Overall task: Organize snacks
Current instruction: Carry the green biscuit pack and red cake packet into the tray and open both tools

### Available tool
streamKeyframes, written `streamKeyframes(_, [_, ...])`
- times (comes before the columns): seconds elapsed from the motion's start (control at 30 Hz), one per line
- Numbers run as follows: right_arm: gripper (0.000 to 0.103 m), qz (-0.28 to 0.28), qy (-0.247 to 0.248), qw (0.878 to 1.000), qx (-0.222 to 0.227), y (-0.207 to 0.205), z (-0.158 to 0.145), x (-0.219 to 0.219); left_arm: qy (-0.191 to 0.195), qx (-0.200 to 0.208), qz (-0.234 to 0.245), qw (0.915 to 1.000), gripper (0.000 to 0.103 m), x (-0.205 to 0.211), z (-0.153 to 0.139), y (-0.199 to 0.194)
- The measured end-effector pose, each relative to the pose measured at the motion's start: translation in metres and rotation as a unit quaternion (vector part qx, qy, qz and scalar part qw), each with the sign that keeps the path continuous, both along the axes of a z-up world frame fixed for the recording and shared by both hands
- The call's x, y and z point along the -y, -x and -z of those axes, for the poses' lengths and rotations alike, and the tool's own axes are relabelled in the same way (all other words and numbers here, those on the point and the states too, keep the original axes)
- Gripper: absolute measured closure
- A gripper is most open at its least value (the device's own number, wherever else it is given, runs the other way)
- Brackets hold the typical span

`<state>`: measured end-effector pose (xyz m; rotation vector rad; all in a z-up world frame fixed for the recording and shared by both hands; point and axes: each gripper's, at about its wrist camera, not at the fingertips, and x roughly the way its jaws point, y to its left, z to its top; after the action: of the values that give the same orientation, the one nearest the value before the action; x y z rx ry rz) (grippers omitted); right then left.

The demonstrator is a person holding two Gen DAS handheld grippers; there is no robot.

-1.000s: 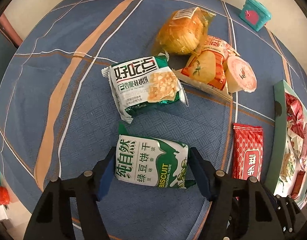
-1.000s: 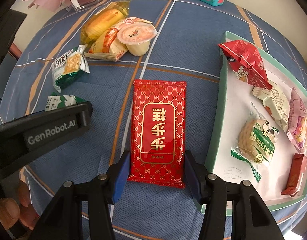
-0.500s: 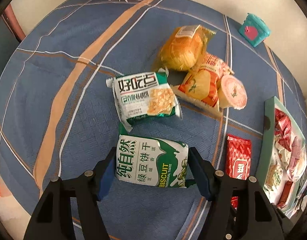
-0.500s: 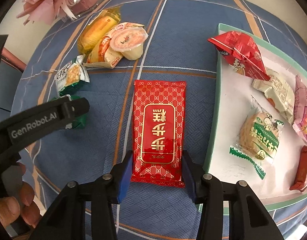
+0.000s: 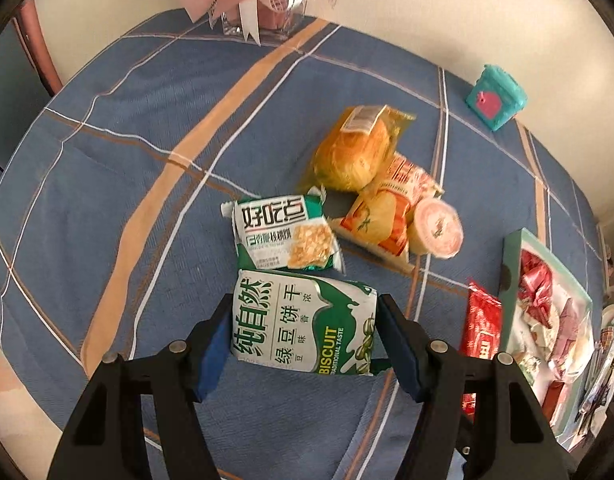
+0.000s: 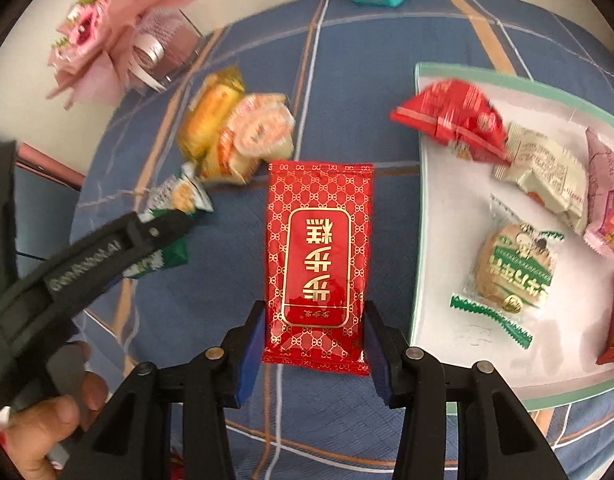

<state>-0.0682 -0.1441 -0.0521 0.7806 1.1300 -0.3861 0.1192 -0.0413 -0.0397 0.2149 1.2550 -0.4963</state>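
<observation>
A: From the left, what do we hold? Our left gripper (image 5: pixel 305 344) is pinching the green biscuit pack (image 5: pixel 303 322) by its two short ends, above the blue tablecloth (image 5: pixel 107 208). It seems to be lifted, though we cannot be sure.

B: And beyond it, toward the middle of the cloth, four snacks wait: the green-and-white cracker pack (image 5: pixel 285 234), the yellow bread bag (image 5: pixel 355 150), the orange pack (image 5: pixel 381 216) and the pink jelly cup (image 5: pixel 439 228), all touching in one heap.

A: Our right gripper (image 6: pixel 313 348) has just been closing, and now its pads press the lower sides of the red cake pack (image 6: pixel 319 256). This pack is just beside the tray's left rim.

B: The tray (image 6: pixel 421 208) at the right edge of the cloth already carries about six snacks, including a red crumpled bag (image 6: pixel 453 114) and a round biscuit (image 6: pixel 513 270).

A: So we judge the task is about half done. The two held packs go next, then the heap of four.
</observation>
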Motion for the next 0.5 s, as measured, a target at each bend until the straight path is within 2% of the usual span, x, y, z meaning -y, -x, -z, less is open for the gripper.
streamKeyframes(0.2, [0.055,0.013,0.024,0.999,0.042,0.011,-0.034,-0.004,0.023,0.022,-0.006,0.9995,0.033,0.008,-0.019,0.006])
streamKeyframes(0.3, [0.055,0.022,0.044,0.998,0.048,0.011,-0.048,-0.004,0.034,0.031,-0.008,0.9989,0.033,0.007,-0.031,0.010])
streamKeyframes(0.5, [0.055,0.040,0.068,0.996,0.043,0.019,-0.053,0.004,0.049,0.042,0.000,0.9979,0.033,0.009,-0.047,0.037])
